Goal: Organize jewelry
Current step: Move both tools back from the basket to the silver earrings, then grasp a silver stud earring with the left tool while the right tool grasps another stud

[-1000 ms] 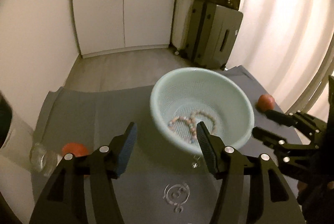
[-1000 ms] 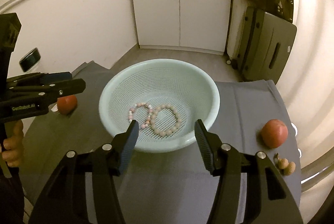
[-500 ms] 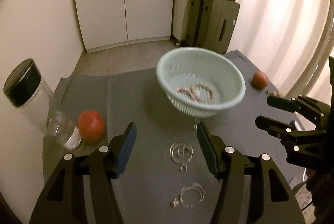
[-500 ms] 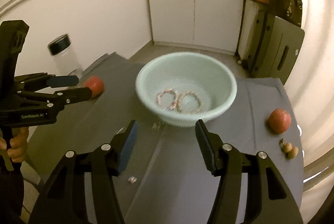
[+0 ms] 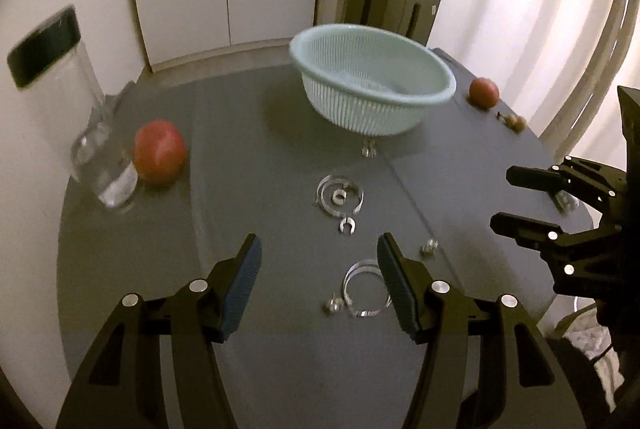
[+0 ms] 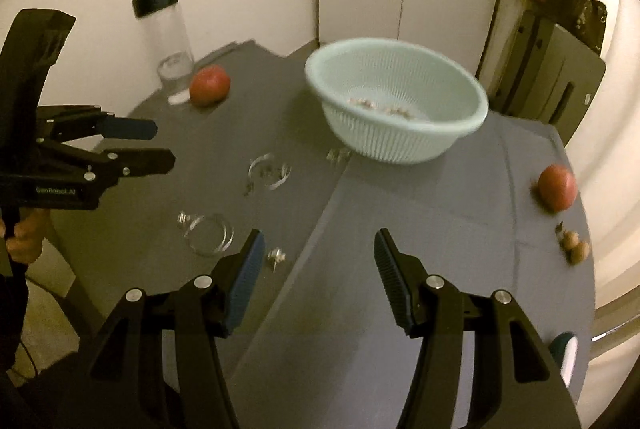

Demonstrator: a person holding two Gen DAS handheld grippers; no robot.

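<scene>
- One clear jar point(image 6: 168, 41) with black lid, far left on the grey table point(image 6: 400, 229).
- Two red fruits: one point(image 6: 209, 84) beside the jar, one point(image 6: 557, 187) far right.
- Left gripper point(image 5: 319, 283), fingers spread wide, empty.
- Two clear bangles point(image 5: 340, 195) point(image 5: 366, 287) lying on the table, small earrings nearby.
- One mint colander point(image 6: 396, 99) holding beaded bracelets point(image 6: 380, 106), count unclear.
- Right gripper point(image 6: 319, 269), wide open, empty.

The mint mesh basket point(image 6: 404, 117) stands upright at the table's far side and holds beaded bracelets point(image 6: 380, 106) (blurred). Clear bangles point(image 5: 340, 196) point(image 5: 366, 287) and small earrings point(image 5: 429, 247) lie flat on the grey cloth, nearer than it.
</scene>
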